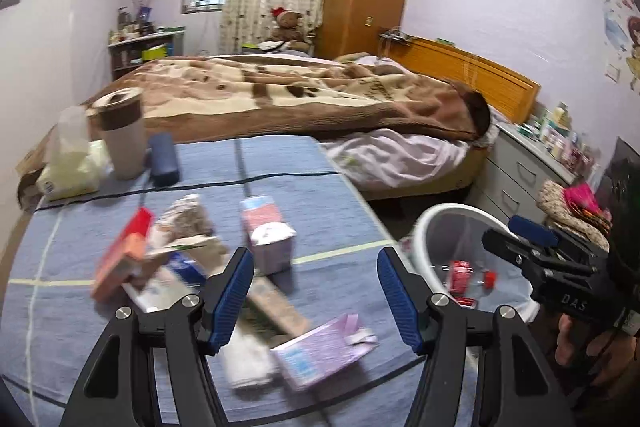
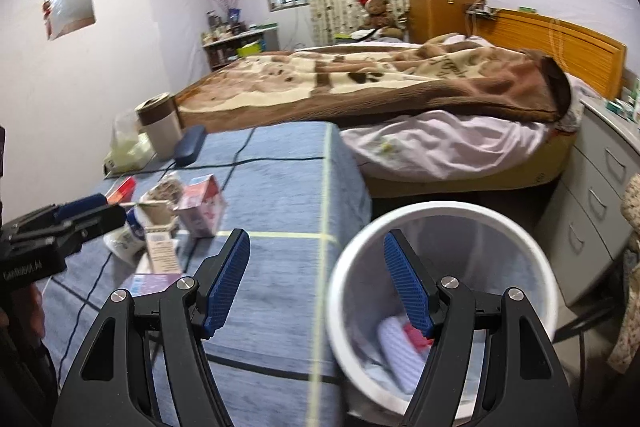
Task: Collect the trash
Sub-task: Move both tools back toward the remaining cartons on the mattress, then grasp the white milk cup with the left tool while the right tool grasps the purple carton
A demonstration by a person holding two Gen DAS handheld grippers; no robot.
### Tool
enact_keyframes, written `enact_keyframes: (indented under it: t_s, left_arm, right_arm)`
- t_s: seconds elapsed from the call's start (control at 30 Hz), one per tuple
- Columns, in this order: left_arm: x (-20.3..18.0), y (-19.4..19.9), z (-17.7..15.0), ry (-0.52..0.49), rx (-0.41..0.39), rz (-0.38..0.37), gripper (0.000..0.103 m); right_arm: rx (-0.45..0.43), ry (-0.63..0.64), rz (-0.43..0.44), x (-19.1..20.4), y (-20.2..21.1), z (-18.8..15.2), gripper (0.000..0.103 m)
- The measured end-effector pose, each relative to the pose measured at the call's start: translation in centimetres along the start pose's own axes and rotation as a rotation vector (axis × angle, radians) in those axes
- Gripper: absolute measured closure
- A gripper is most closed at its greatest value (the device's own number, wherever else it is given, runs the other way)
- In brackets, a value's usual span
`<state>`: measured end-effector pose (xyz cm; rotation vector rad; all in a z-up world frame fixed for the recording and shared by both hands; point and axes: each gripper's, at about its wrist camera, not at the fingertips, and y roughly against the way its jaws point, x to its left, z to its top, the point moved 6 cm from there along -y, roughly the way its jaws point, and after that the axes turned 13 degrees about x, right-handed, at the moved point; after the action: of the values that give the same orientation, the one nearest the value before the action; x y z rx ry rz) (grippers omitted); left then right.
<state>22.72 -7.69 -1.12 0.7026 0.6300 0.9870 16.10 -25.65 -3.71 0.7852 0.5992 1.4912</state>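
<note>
Left claw (image 1: 316,291) spread, empty, over cartons (image 1: 268,239) mid-counter (image 1: 312,179). Right claw (image 2: 316,279) spread, empty, at bin (image 2: 440,219) off counter's right edge; only its view shows white wad inside.

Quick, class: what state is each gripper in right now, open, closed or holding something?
Left gripper: open, holding nothing, above the table.
Right gripper: open, holding nothing, by the bin.
</note>
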Motion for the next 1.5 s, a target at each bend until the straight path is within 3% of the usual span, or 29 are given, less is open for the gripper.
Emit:
enact_keyframes:
  t_s: [0.5, 0.77, 0.9, 1.03, 1.23, 1.33, 1.5]
  left_arm:
    - [11.0, 0.2, -2.7, 0.123, 0.042, 0.082, 0.039]
    - [14.4, -1.0, -3.8, 0.147, 0.075, 0.098, 0.039]
    - [15.5, -1.7, -4.0, 0.142, 0.092, 0.107, 0.035]
    - [16.2, -2.2, -3.6, 0.118, 0.106, 0.122, 0.035]
    - [16.5, -3.3, -2.8, 0.059, 0.123, 0.165, 0.035]
    - [16.2, -3.4, -2.6, 0.059, 0.130, 0.148, 0.035]
    - [13.8, -3.2, -3.2, 0.024, 0.112, 0.052, 0.035]
  right_arm:
    - [0.092, 0.166, 0.198, 8.4, -2.8, -1.9, 0.032]
    - [0.117, 0.327, 0.235, 11.4, -3.4, -3.5, 0.032]
    - [0.140, 0.400, 0.213, 12.4, -3.9, -3.9, 0.031]
    - [0.130, 0.501, 0.120, 13.2, -4.3, -4.3, 0.025]
    - [0.125, 0.503, 0.047, 12.1, -4.3, -4.0, 0.024]
    - [0.126, 0.488, 0.045, 11.7, -4.3, -3.7, 0.024]
    - [0.126, 0.410, 0.053, 10.9, -4.9, -3.0, 0.024]
